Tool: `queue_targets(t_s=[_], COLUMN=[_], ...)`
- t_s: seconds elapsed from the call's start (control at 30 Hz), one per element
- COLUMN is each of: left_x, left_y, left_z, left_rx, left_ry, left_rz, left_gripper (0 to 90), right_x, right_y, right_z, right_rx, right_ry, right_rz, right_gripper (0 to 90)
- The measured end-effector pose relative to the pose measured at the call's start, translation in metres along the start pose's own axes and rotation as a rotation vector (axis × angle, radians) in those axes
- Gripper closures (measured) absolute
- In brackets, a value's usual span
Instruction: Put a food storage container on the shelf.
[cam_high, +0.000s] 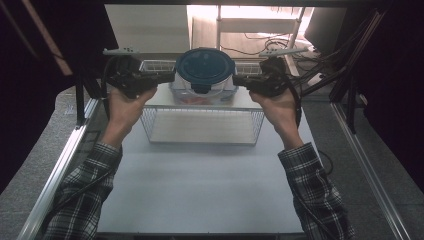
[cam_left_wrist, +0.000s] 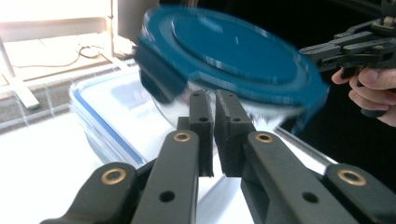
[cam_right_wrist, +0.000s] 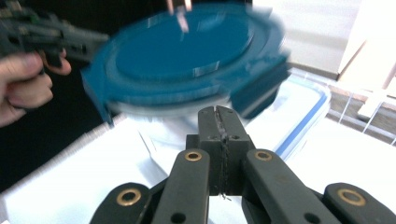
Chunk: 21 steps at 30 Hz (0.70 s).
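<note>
Blue is the colour of the round lid (cam_high: 205, 67) that sits on a clear round container (cam_high: 202, 92), and this container is exactly between the two tongs. In the high view the left gripper (cam_high: 169, 76) comes to it from one side and the right gripper (cam_high: 239, 79) from the opposite side, both pointing inward at the level just under the lid's rim. Each one is held by a hand (cam_high: 125, 107) with a checked sleeve (cam_high: 82, 192) behind it.

In the left gripper view the jaws are almost together, with only a thin slit between the pads, and nothing is between them; the lid (cam_left_wrist: 229, 56) is just in front of their tips and a little above. In the right gripper view the jaws are pressed fully together and hold nothing; the lid (cam_right_wrist: 187, 56) is again just ahead and above, blurred. I cannot tell if the tips touch the container.

Behind the round container lies a flat rectangular box with a blue seal (cam_left_wrist: 100, 119). Below the tongs, nearer to the person, a white wire basket (cam_high: 202, 127) stands on the white table (cam_high: 200, 190).
</note>
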<state>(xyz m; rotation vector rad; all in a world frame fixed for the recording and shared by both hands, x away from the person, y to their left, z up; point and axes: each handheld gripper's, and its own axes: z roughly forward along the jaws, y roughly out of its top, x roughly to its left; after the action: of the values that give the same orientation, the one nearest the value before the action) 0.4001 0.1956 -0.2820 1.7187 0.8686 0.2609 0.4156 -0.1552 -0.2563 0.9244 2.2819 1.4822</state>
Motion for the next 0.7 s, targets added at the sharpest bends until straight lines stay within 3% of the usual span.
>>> queue_targets(t_s=[0.1, 0.33, 0.7], left_x=[0.004, 0.011, 0.015], left_y=[0.002, 0.003, 0.011], left_z=[0.009, 0.02, 0.026], left_rx=[0.006, -0.007, 0.006], left_ry=[0.026, 0.032, 0.069], left_rz=[-0.021, -0.057, -0.061], left_gripper=[87.7, 87.3, 84.9], right_x=[0.001, -0.01, -0.022], right_y=[-0.002, 0.003, 0.013], right_z=[0.009, 0.024, 0.039], right_rx=[0.02, 0.006, -0.014], right_ry=[-0.05, -0.072, -0.122], right_rz=[-0.015, 0.017, 0.059], right_gripper=[89.0, 89.0, 89.0])
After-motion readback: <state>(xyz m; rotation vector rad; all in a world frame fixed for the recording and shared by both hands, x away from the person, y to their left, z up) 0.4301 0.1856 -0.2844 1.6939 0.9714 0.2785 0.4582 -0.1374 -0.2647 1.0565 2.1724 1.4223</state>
